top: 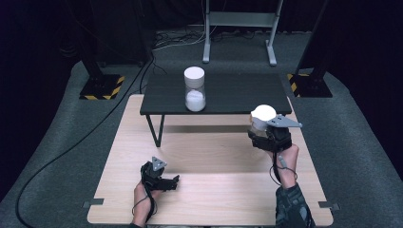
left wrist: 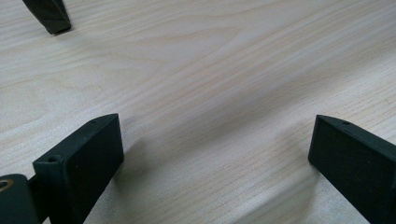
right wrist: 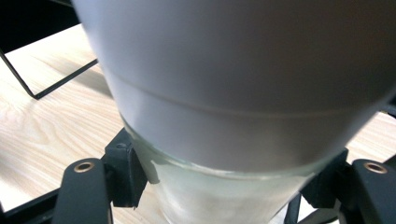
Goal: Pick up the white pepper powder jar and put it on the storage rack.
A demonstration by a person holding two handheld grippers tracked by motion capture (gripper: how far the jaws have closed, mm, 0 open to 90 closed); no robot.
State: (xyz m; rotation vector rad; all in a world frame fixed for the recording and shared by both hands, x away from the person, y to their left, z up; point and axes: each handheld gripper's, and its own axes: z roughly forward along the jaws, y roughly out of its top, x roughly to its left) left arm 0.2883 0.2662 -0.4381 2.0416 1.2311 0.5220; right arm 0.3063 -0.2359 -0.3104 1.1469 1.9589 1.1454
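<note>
A clear glass jar with a white lid (top: 263, 113) is held above the right side of the wooden table (top: 214, 194), and my right gripper (top: 259, 133) is shut on its glass body. In the right gripper view the jar (right wrist: 243, 93) looms close, its white lid uppermost, with both black pads pressing its sides near the bottom of the view (right wrist: 233, 186). A second, similar jar (top: 195, 89), holding white contents, stands upright on the small black table (top: 237, 92). My left gripper (top: 175, 180) rests low near the front left, open (left wrist: 215, 154), with bare wood between its jaws.
The small black table stands on thin black legs (top: 156, 130) across the far half of the wooden table; one leg foot (left wrist: 49, 16) shows in the left gripper view. Beyond lie grey floor, cables (top: 71, 142) and stand bases with yellow-black tape (top: 100, 88).
</note>
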